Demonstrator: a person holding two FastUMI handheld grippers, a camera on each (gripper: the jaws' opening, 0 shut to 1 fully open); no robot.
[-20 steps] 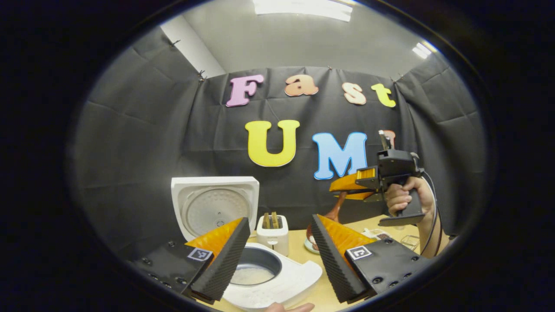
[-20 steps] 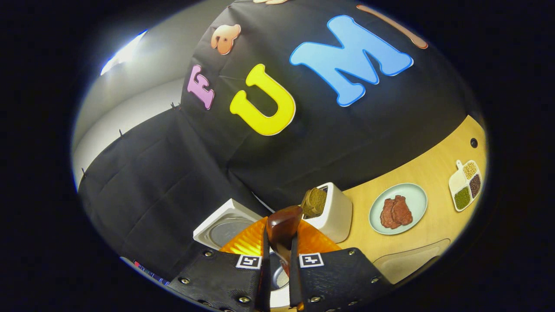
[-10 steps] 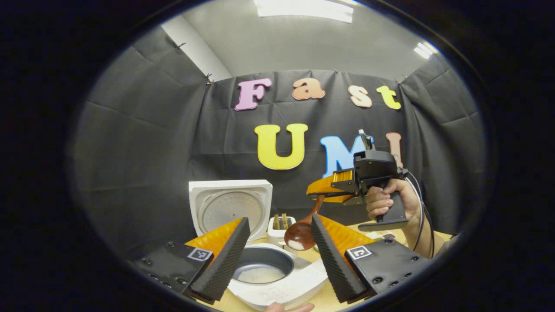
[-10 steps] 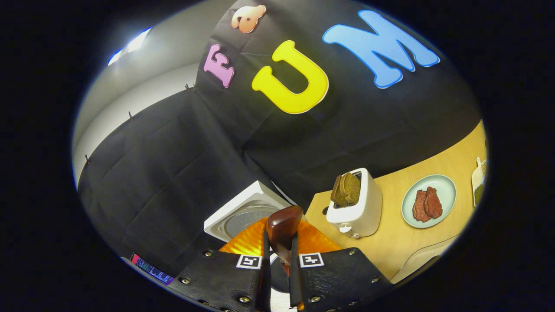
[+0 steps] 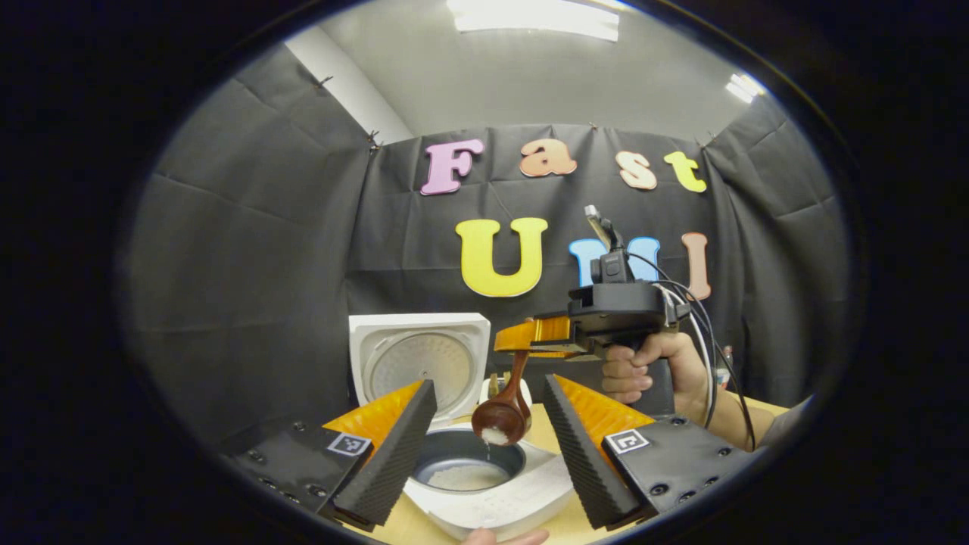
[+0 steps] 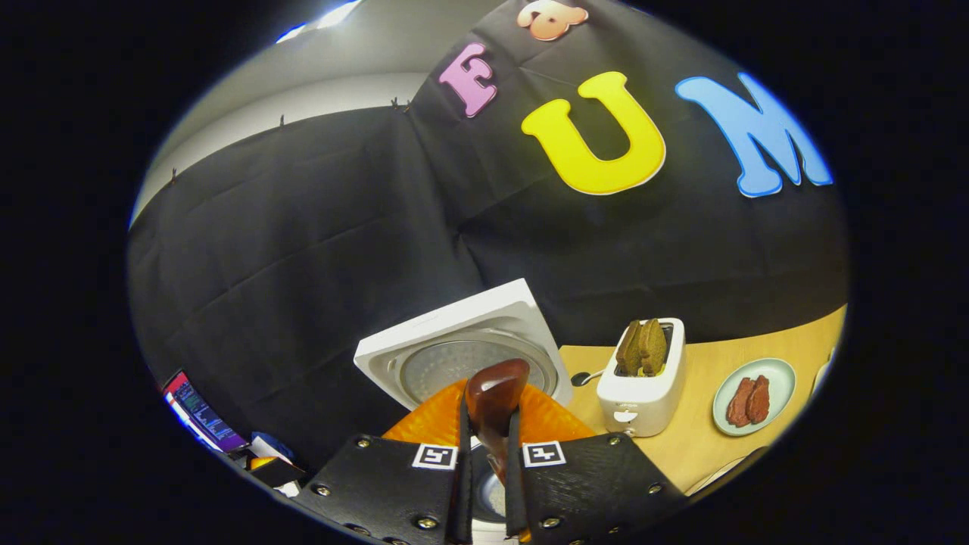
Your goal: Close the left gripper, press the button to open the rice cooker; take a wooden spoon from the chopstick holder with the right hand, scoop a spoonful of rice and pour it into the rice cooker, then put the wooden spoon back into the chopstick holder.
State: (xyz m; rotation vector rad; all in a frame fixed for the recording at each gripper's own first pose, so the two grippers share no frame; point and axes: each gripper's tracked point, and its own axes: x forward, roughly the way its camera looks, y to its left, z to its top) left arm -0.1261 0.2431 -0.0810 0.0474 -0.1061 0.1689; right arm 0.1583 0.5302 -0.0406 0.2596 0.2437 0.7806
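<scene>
The white rice cooker stands open, its lid upright and white rice in its pot. In the left gripper view my left gripper is open, its two fingers wide apart on either side of the pot and holding nothing. The dark wooden spoon hangs bowl-down over the pot, tipped, with rice falling from it. My right gripper is shut on the spoon's handle, held by a hand. In the right gripper view the right gripper clamps the spoon handle above the lid.
A white toaster with bread slices stands right of the cooker on the wooden table. A pale plate with meat lies farther right. A small lit screen sits at the far left.
My right gripper has swung left from the table's right side to above the cooker. The spoon has tipped bowl-down and rice now falls into the pot. The left gripper stays open.
</scene>
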